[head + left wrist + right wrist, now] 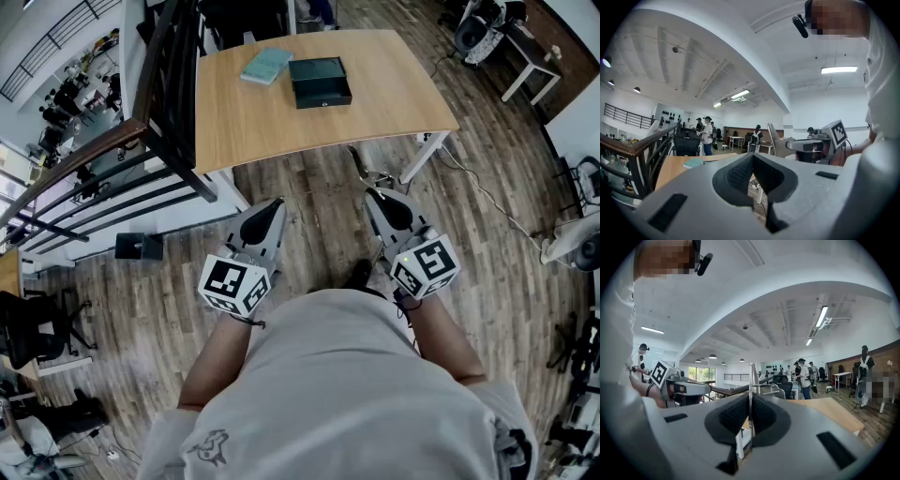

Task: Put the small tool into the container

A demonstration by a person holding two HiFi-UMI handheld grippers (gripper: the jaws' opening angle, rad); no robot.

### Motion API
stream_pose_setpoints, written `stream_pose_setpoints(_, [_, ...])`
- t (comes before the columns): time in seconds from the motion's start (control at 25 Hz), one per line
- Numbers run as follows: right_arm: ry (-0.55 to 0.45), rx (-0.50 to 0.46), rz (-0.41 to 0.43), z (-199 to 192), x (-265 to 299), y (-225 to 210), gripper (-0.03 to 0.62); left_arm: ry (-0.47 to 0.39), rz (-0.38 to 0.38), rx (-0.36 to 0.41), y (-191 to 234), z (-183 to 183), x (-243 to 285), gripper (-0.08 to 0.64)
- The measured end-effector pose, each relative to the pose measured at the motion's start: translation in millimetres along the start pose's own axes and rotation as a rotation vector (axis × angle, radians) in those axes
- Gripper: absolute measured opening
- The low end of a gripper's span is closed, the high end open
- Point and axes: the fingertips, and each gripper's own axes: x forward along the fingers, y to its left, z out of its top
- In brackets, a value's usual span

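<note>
Before the person's torso, over the wood floor (pixel 309 216), both grippers are held low and side by side, well apart, with the forearms bent in close to the body. On the left, the left gripper (pixel 277 202) is pointed forward and slightly inward. Its jaws are seen closed together in its own view, and nothing is caught between them.

To the right, the right gripper (pixel 371 194) is angled forward at much the same height, with its marker cube turned up toward the head camera. Its jaws are clenched on the tool (pixel 750 376), a thin metal piece that is pinched edge-on between the pads and stands out beyond the tips. In the head view the tool's free end is seen reaching toward the near edge of the table (pixel 281 127), above the floor.

Farther ahead, on the table's far half, a teal book (pixel 266 66) is laid, and just beside it on the right the black container (pixel 323 97) is set with its lid open, well apart from the tool and both grippers.
</note>
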Motion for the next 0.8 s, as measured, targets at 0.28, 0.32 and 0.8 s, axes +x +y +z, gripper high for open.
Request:
stream_pose_setpoints(0.28, [-0.001,-0.008,-0.01,4.8,-1.5,-14.2,0.008,-0.003,-0.005,0.006,-1.5,7.2,11.4,0.005])
stream_pose_setpoints(0.32, [-0.001,-0.008,-0.01,4.4,-0.6,-16.0,0.008,-0.003,-0.005,0.006,-0.8,7.2,13.2,0.005])
stream_pose_setpoints(0.8, [0.005,0.005,0.009,-4.0,5.4,-54.3,0.009,0.028,0.005,-0.003,-1.1,1.8,55.7,0.005])
